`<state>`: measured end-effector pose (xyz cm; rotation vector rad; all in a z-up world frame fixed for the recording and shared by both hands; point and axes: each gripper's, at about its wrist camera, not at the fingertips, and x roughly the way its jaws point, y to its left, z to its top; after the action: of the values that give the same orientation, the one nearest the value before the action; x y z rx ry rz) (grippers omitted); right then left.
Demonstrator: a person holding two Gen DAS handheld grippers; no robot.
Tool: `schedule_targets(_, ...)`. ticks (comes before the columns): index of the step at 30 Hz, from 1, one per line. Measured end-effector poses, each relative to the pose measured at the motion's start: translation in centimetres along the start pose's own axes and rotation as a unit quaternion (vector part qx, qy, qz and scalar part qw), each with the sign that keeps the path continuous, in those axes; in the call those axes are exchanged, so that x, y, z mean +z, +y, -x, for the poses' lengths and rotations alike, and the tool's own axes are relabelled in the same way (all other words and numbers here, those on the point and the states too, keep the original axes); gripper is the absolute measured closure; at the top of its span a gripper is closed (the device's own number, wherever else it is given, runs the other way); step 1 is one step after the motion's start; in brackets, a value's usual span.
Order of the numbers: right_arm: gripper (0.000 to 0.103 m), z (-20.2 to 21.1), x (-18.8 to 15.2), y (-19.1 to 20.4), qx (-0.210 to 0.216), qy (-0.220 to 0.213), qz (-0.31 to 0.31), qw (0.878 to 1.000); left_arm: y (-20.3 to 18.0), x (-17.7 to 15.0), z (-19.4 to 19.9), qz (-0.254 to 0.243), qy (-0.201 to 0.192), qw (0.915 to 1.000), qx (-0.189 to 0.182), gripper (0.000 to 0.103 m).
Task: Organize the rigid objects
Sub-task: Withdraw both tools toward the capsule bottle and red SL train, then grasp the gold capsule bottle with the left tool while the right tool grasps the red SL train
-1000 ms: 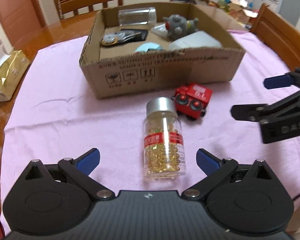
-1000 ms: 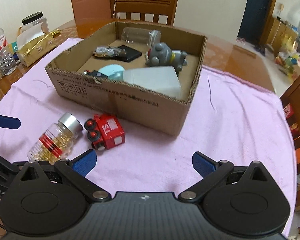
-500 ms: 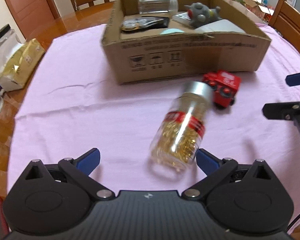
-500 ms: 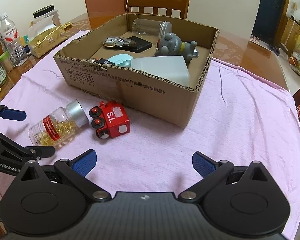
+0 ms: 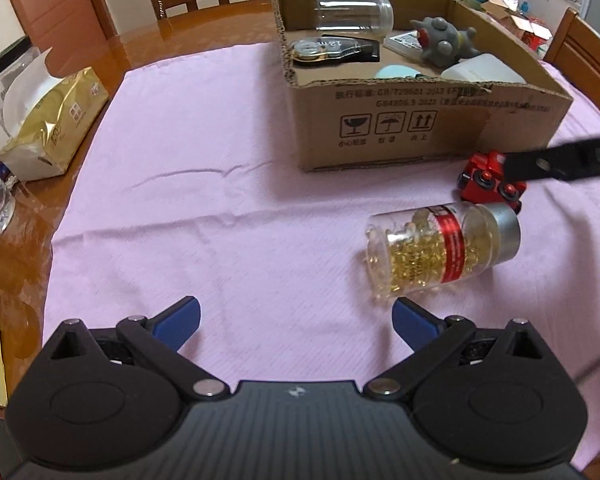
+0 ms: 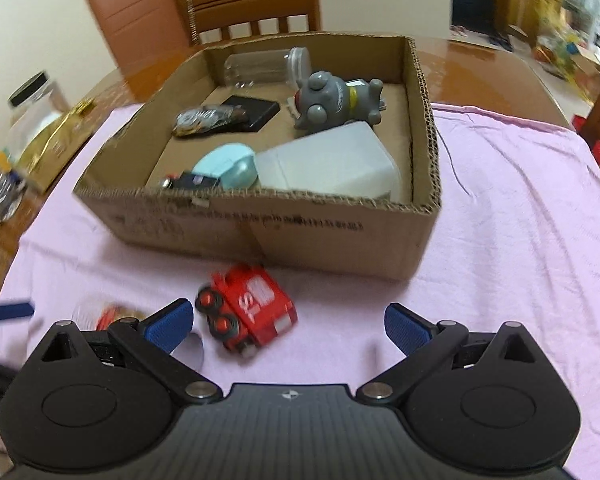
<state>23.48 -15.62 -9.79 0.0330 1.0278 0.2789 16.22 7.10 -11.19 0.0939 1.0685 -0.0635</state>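
- On the left edge of the tabletop (image 5: 204, 44), off the pink cloth (image 5: 220, 200), a gold bag (image 5: 56, 128) and a jar (image 6: 36, 100) stand apart from the work; I judge they are not mine to sort.
- My left gripper (image 5: 296, 320) has its jaws spread wide and holds nothing; it hovers over bare cloth, with the bottle (image 5: 440, 252) lying on its side just ahead of its right-hand fingertip.
- The truck (image 6: 246, 312) sits on the cloth between bottle and box (image 6: 284, 232), close to the box's front wall but not in it.
- My right gripper (image 6: 286, 324) is likewise spread and empty; the truck lies just ahead, towards its left-hand fingertip.
- The box already holds a clear jar (image 5: 354, 16), a dark flat thing, a grey toy (image 6: 332, 100), a pale blue thing (image 6: 228, 164) and a white container (image 6: 332, 164). So most seems done; by my reckoning only bottle and truck are left.
- The left view shows the bottle sharply: yellow capsules, red band, silver cap. In the right view it is a blur, mostly hidden behind my finger.
- The right view shows the truck whole and looks deep into the box; in the left view a dark bar, likely my right gripper, crosses the truck.
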Motion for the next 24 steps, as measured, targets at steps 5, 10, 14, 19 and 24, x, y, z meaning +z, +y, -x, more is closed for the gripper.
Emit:
schedule_targets(5, 0.000, -2.0, 0.7, 1.6, -0.014, 0.003, 0.002, 1.000, 2.2, -0.2, 0.8, 0.011, -0.005, 0.9998, 0.016, 0.002)
schedule_targets(10, 0.000, -3.3, 0.5, 2.7, -0.049, 0.000, 0.030, 0.998, 3.1, 0.4, 0.8, 0.022, -0.012, 0.9994, 0.024, 0.002)
schedule_targets(14, 0.000, -2.9, 0.0, 1.3, -0.056, 0.006, 0.031, 0.998, 2.4, 0.9, 0.8, 0.014, -0.019, 0.9996, 0.018, 0.002)
schedule_targets(19, 0.000, -2.5, -1.2, -1.3, -0.081, 0.021, 0.043, 0.996, 0.9, 1.3, 1.3, 0.005, -0.021, 0.9997, 0.005, 0.002)
schedule_targets(24, 0.000, -2.1, -2.4, -3.7, -0.076, 0.025, 0.059, 0.995, -0.4, 1.2, 2.6, -0.001, -0.026, 0.9996, -0.008, 0.002)
